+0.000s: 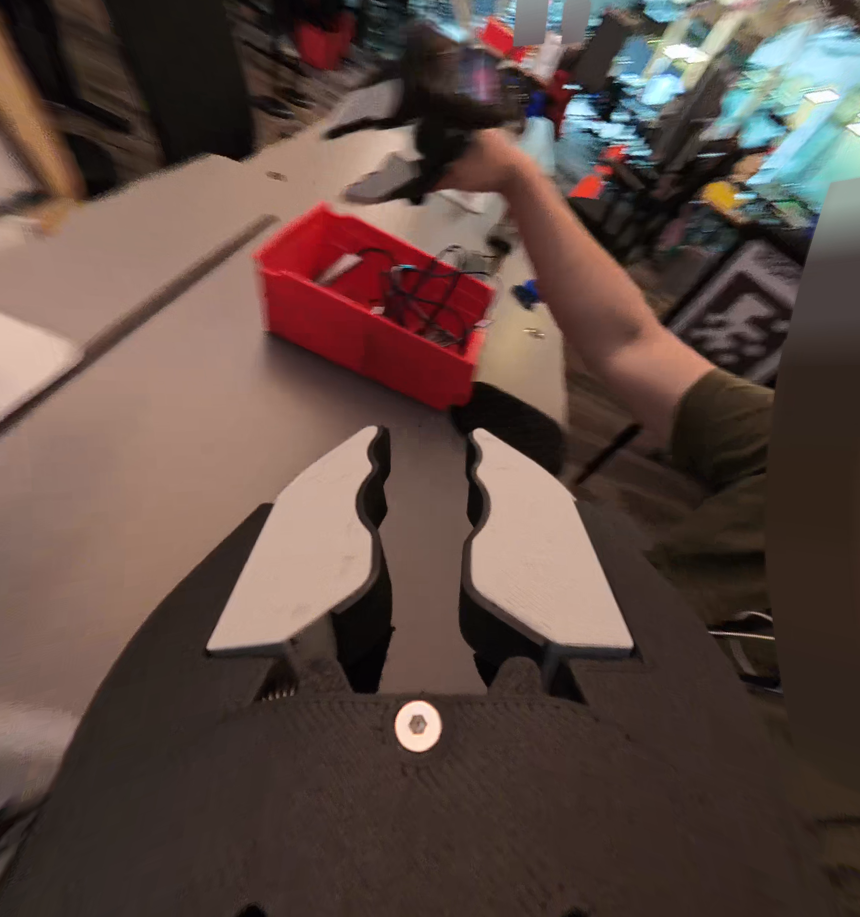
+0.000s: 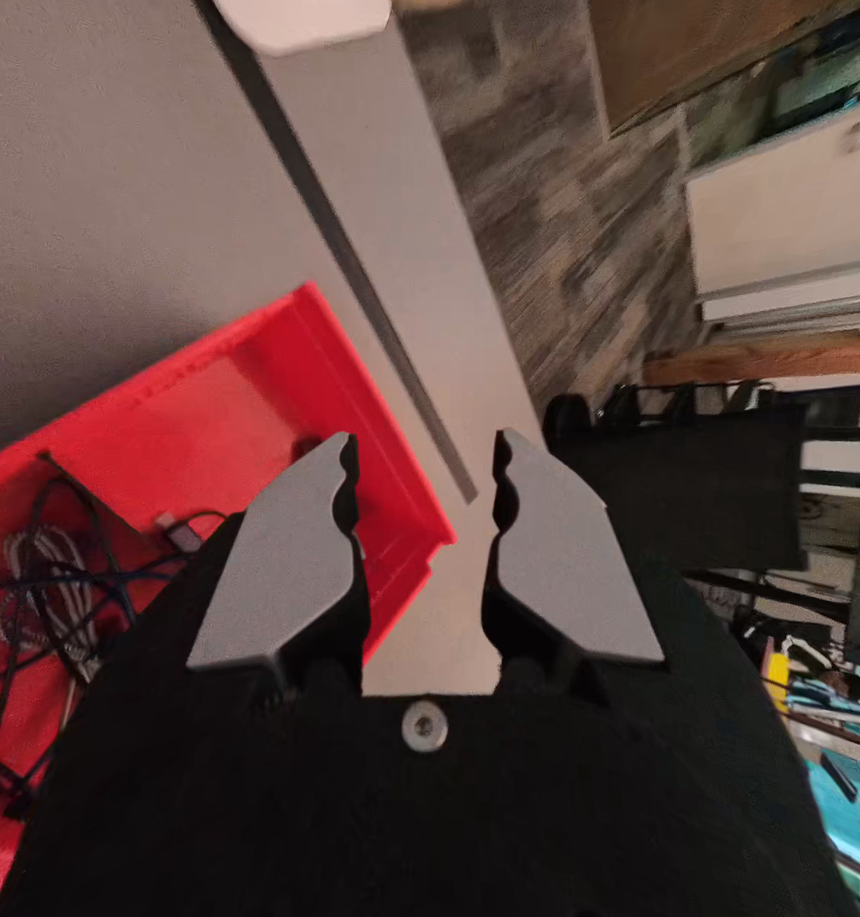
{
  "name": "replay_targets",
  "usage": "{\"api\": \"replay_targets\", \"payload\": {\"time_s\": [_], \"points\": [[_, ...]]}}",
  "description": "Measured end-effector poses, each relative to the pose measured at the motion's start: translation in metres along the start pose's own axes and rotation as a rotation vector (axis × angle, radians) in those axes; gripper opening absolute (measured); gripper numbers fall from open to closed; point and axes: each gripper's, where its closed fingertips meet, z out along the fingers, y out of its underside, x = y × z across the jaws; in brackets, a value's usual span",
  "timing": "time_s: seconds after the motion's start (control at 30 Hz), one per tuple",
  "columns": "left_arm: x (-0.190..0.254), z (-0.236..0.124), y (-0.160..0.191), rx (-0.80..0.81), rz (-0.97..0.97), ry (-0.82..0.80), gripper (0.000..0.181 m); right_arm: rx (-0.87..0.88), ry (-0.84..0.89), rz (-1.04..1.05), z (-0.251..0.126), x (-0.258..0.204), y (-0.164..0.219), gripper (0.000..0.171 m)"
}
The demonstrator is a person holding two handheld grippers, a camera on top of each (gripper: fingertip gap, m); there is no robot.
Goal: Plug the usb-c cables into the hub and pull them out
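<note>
Both grippers were empty, nothing plugged yet; looked like the reach-in stage. Grey tabletop (image 1: 170,397) carried a red bin (image 1: 368,367) near its edge. Left gripper (image 1: 425,436) hovered low short of the bin, jaws parted. Right gripper (image 2: 425,441) hung above the bin's end wall (image 2: 408,496), jaws apart too. Usb-c cables (image 2: 60,585) lay tangled inside the bin, no single long axis; one plug (image 2: 180,533) pointed up-left. Hub couldn't be made out. Next move probably: pick one plug end, align along its length.
</note>
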Motion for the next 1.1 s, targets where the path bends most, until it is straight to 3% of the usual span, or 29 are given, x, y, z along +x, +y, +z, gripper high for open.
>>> {"api": "replay_targets", "payload": {"time_s": [0.1, 0.17, 0.23, 0.33, 0.4, 0.5, 0.6, 0.77, 0.9, 1.03, 1.1], "points": [[-0.048, -0.072, 0.015, -0.001, -0.003, -0.403, 0.038, 0.271, 0.191, 0.089, -0.071, 0.021, -0.063, 0.054], [-0.077, -0.119, 0.039, -0.063, -0.049, -0.631, 0.042, 0.477, 0.227, 0.171, -0.116, 0.013, -0.102, 0.056], [-0.093, -0.144, 0.066, -0.146, -0.078, -0.707, 0.044, 0.671, 0.232, 0.218, -0.155, -0.003, -0.132, 0.059], [-0.115, -0.152, 0.101, -0.296, -0.015, -0.69, 0.05, 0.863, 0.234, 0.238, -0.193, -0.026, -0.159, 0.06], [-0.146, -0.164, 0.117, -0.349, 0.018, -0.788, 0.049, 0.935, 0.209, 0.276, -0.203, -0.042, -0.162, 0.06], [-0.186, -0.2, 0.141, -0.414, -0.152, -1.008, 0.042, 1.047, 0.138, 0.255, -0.202, -0.057, -0.17, 0.059], [-0.204, -0.22, 0.142, -0.322, -0.277, -1.087, 0.049, 0.95, 0.084, 0.294, -0.175, -0.058, -0.163, 0.059], [-0.217, -0.238, 0.14, -0.107, -0.426, -1.078, 0.059, 0.827, 0.062, 0.309, -0.135, -0.056, -0.146, 0.062], [-0.213, -0.248, 0.144, -0.026, -0.528, -1.059, 0.059, 0.769, 0.069, 0.273, -0.121, -0.06, -0.142, 0.063], [-0.191, -0.23, 0.126, 0.21, -0.78, -0.803, 0.037, 0.768, 0.068, 0.264, -0.119, -0.062, -0.144, 0.062], [-0.186, -0.223, 0.126, 0.234, -0.855, -0.727, 0.026, 0.756, 0.074, 0.253, -0.118, -0.063, -0.143, 0.063]]}}
